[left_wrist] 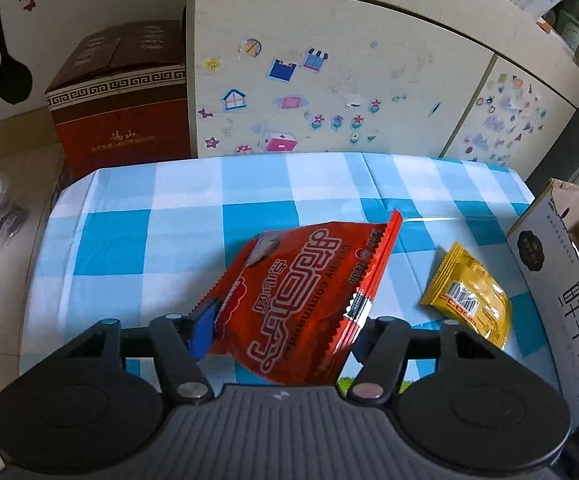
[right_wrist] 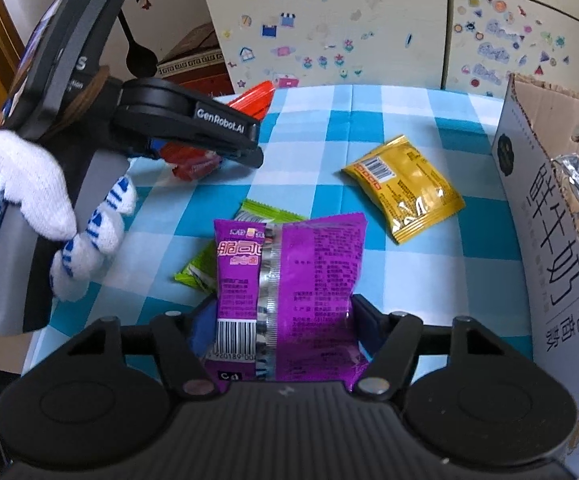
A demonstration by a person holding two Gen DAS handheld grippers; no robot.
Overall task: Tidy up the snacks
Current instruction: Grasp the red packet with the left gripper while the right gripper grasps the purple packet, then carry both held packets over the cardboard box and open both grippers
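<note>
Now left claw (left_wrist: 281, 320) grips red packet (left_wrist: 301, 300); right claw (right_wrist: 279, 320) grips purple packet (right_wrist: 289, 292), hiding green packet (right_wrist: 197, 268).

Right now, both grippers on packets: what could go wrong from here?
1. The left gripper pinches the red packet only near its lower end; the bag could sag or slip.
2. The right gripper squeezes the puffy purple packet; contents might crush.
3. The purple packet overlaps the green packet, which may get dragged when it lifts.
</note>
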